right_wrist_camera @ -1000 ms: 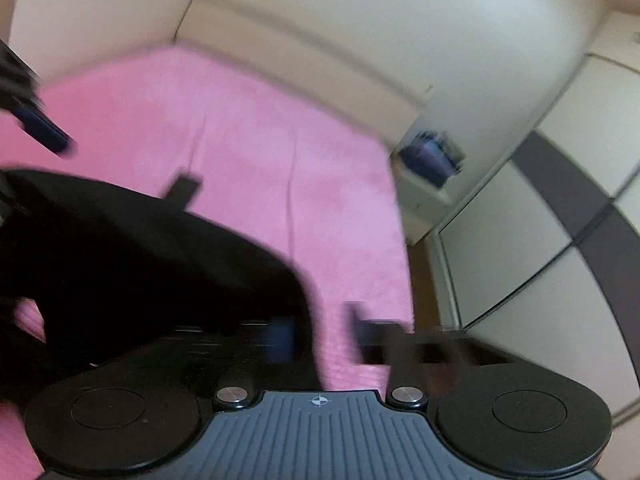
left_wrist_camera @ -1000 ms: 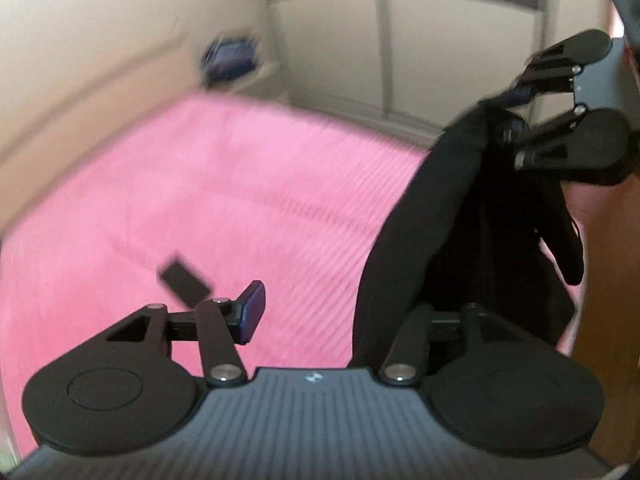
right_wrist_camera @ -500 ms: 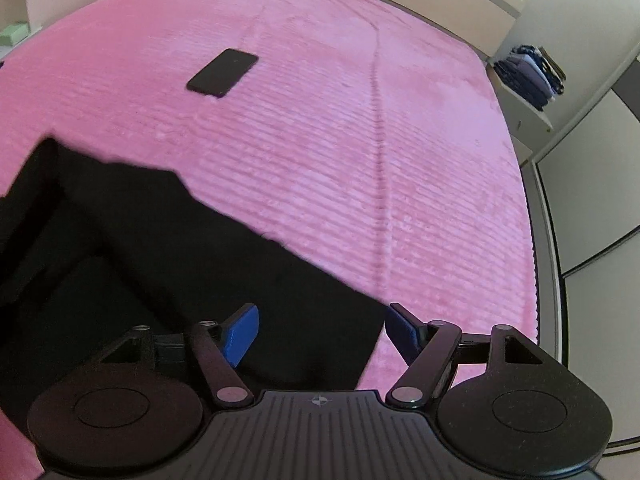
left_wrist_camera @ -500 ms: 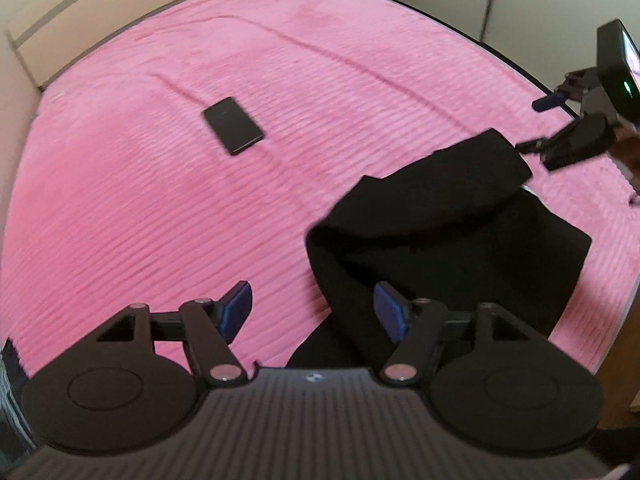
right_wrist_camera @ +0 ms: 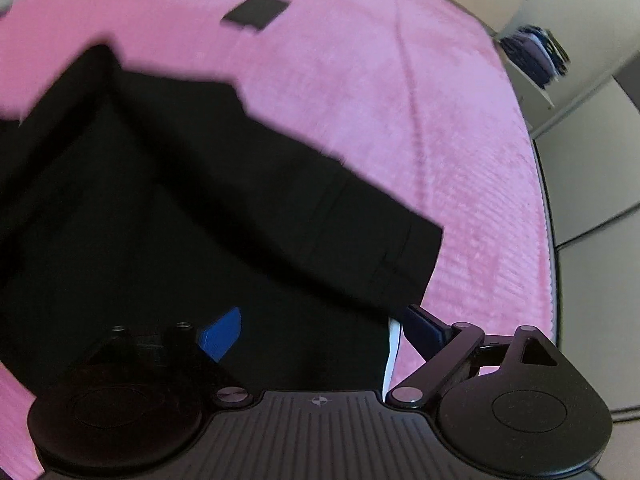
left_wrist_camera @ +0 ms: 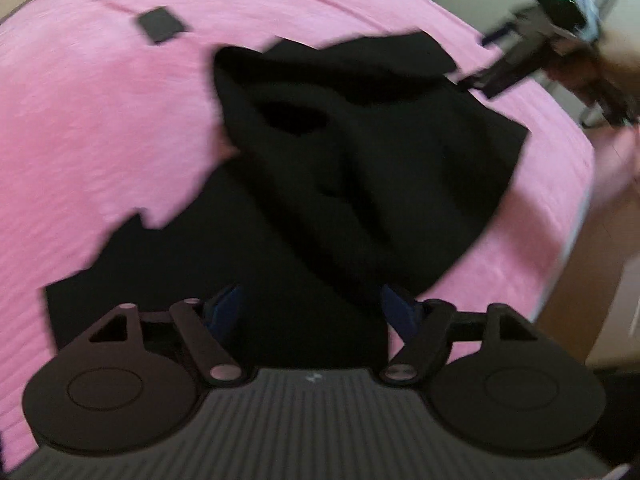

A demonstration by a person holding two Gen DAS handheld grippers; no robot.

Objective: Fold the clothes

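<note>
A black garment lies bunched on the pink bedspread. My left gripper is open, its blue pads wide apart just above the garment's near part. My right gripper is open too, low over the garment, with a sleeve end lying ahead of its right finger. The right gripper also shows in the left wrist view at the garment's far right corner.
A dark phone lies on the bedspread beyond the garment; it also shows in the right wrist view. The bed's right edge borders wardrobe doors. A shelf with blue folded items stands at the far right.
One second ago both grippers held the garment up in the air. They let it go onto the bed and have since moved lower and closer over it, jaws open.
</note>
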